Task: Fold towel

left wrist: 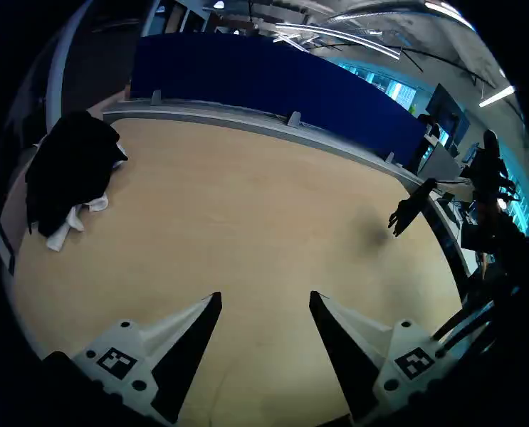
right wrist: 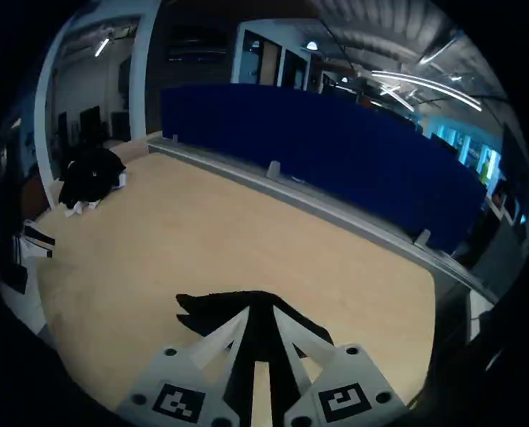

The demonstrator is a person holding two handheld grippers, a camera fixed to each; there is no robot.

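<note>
Black towel point(right wrist: 207, 307) bunched at the near table point(right wrist: 193, 220) edge, resting or lifted unclear, its near part hidden by the right hand-held gripper point(right wrist: 261, 313) clamped on it, left hand-held gripper point(left wrist: 265, 295) fingers apart over bare wood, dark cloth heap point(left wrist: 68, 167) at far corner, folds indistinct.

Pale wood-laminate tabletop point(left wrist: 250, 213), broad and rounded, is bordered at its far edge by a grey metal rail point(left wrist: 264, 124) bearing small upright brackets. Directly behind the rail stands a dark blue fabric partition screen point(left wrist: 278, 85). Overhead, an exposed ceiling carries long white strip lights point(left wrist: 498, 96). Teal-lit windows point(left wrist: 399, 91) lie beyond the screen's right end. In the right gripper view, a white square pillar point(right wrist: 145, 71) rises at left.
</note>
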